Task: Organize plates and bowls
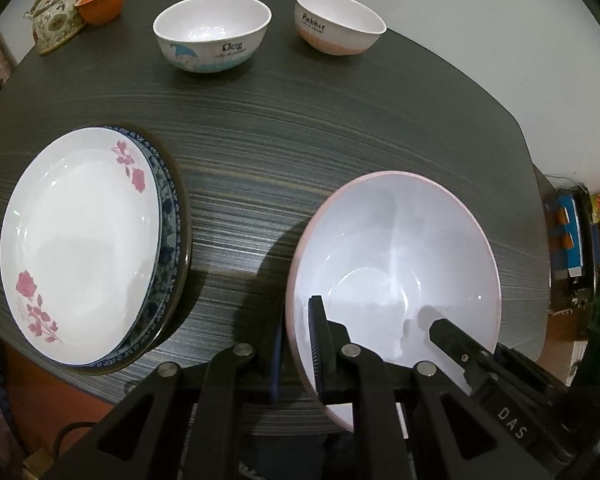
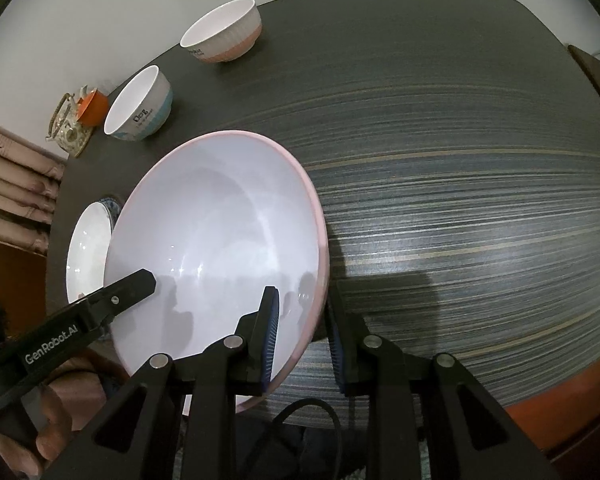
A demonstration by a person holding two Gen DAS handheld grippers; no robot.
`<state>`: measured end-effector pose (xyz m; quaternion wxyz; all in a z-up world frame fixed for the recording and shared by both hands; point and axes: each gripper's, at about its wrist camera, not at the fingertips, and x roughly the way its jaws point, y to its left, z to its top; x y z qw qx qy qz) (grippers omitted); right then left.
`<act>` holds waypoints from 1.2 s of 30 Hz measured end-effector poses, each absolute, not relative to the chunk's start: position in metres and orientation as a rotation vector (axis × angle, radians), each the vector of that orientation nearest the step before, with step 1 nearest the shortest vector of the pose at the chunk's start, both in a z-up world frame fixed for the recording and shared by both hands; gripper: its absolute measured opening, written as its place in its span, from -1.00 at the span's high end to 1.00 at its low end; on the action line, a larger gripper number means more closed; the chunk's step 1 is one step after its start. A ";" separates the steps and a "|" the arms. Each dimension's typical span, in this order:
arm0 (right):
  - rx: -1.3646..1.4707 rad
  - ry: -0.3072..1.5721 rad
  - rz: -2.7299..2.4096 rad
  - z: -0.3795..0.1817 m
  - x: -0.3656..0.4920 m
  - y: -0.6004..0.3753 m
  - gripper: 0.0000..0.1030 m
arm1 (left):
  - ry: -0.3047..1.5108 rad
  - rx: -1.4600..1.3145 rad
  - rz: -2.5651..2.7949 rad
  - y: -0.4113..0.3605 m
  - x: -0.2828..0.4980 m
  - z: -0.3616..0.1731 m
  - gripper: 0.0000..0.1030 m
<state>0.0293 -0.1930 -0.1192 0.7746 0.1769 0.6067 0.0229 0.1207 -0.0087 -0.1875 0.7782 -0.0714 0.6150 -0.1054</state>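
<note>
A large white bowl with a pink rim (image 1: 396,248) (image 2: 216,240) sits low over the dark striped table (image 1: 280,140), held from both sides. My left gripper (image 1: 298,312) is shut on its left rim, one pad inside and one outside. My right gripper (image 2: 302,296) is shut on the opposite rim the same way. One finger of each gripper shows inside the bowl in the other's view. A stack of plates (image 1: 80,240) topped by a rose-patterned one lies to the left. The "Dog" bowl (image 1: 212,32) and the "Rabbit" bowl (image 1: 340,24) stand at the far edge.
A patterned teapot (image 1: 58,16) and an orange cup (image 1: 102,2) stand at the far left corner. Boxes and clutter (image 1: 572,240) lie beyond the table's right edge. A person's hand (image 2: 40,440) holds the left gripper. Bare striped tabletop (image 2: 460,200) stretches right of the bowl.
</note>
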 end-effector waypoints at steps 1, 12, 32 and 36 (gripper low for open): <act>0.382 1.314 0.052 -0.120 0.029 -0.193 0.53 | 1.330 -0.157 -0.227 -0.008 0.121 -0.188 0.77; 0.402 1.322 0.057 -0.121 0.022 -0.194 0.49 | 1.320 -0.179 -0.236 -0.004 0.122 -0.186 0.77; 0.423 1.233 0.027 -0.091 0.034 -0.212 0.17 | 1.227 -0.314 -0.306 0.025 0.127 -0.150 0.70; 0.407 1.190 0.033 -0.073 0.044 -0.219 0.17 | 1.209 -0.333 -0.287 0.037 0.131 -0.142 0.70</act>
